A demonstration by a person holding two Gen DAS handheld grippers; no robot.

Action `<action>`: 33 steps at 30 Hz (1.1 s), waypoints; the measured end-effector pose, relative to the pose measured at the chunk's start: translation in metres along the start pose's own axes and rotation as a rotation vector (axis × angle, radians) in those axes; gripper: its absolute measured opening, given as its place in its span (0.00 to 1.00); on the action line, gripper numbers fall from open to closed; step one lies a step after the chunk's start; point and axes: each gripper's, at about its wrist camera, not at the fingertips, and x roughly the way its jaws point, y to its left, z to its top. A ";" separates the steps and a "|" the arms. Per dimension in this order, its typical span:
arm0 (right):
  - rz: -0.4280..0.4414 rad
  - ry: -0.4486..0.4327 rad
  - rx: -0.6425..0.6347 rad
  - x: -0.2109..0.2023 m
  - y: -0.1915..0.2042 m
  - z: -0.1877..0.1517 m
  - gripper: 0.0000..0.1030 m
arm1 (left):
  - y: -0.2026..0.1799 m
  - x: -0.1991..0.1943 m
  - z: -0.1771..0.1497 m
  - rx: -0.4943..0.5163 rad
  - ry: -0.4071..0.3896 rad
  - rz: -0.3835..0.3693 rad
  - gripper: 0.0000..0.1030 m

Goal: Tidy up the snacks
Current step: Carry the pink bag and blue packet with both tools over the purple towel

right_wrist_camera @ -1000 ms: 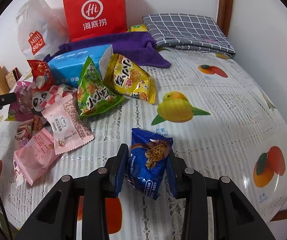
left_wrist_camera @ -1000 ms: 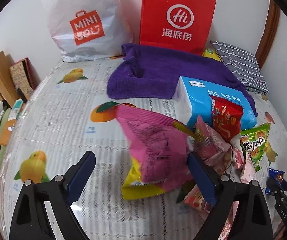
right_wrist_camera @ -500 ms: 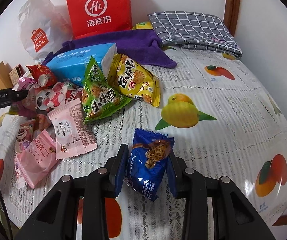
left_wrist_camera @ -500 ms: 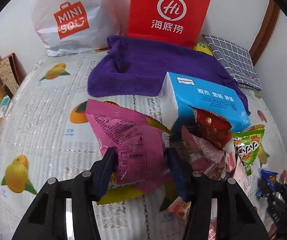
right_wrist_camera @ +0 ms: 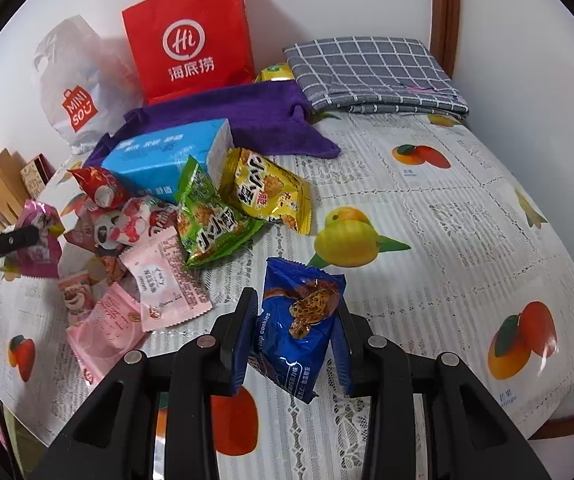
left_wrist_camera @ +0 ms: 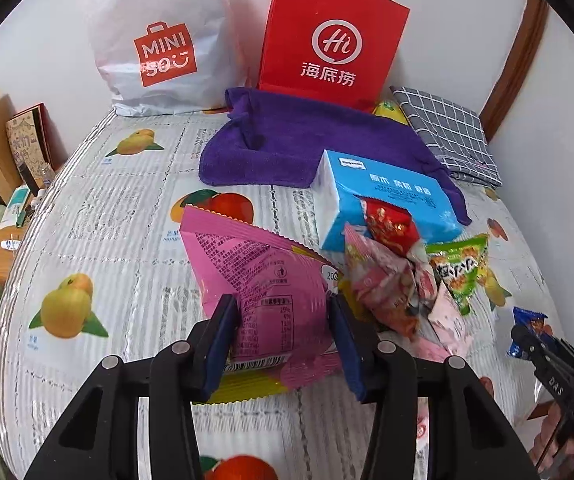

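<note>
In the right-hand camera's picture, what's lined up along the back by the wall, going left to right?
White Miniso bag → red Haidilao paper bag → small yellow packet → folded grey checked cloth.

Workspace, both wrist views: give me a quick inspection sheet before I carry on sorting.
Surface: table under a glossy fruit-print cover.
Job's things: pink snack bag in the left tool; blue cookie pack in the right tool; green packet, yellow packet, red packet and pale pink sachets heaped by the blue tissue pack.
Clutter: purple towel, grey checked cloth.
Grippers: left tool shut on the pink bag; right tool shut on the cookie pack.
Cables: nothing seen.
Surroundings: red paper bag and white Miniso bag against the wall.
</note>
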 end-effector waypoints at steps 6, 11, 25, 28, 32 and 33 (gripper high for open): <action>-0.001 -0.015 0.023 -0.009 -0.001 -0.003 0.34 | 0.000 -0.013 -0.005 -0.006 -0.010 -0.024 0.42; -0.001 -0.004 0.031 -0.011 0.000 -0.003 0.34 | -0.005 -0.022 -0.007 -0.010 -0.021 -0.043 0.42; 0.006 -0.075 -0.034 -0.051 0.026 0.028 0.34 | -0.040 -0.054 0.017 0.059 -0.076 -0.102 0.42; 0.027 -0.091 -0.047 -0.056 0.034 0.039 0.34 | -0.046 -0.057 0.028 0.074 -0.087 -0.111 0.42; 0.051 -0.103 -0.049 -0.055 0.043 0.057 0.34 | -0.054 -0.059 0.041 0.094 -0.099 -0.110 0.42; 0.053 -0.105 -0.052 -0.054 0.046 0.059 0.34 | -0.056 -0.059 0.045 0.100 -0.102 -0.111 0.42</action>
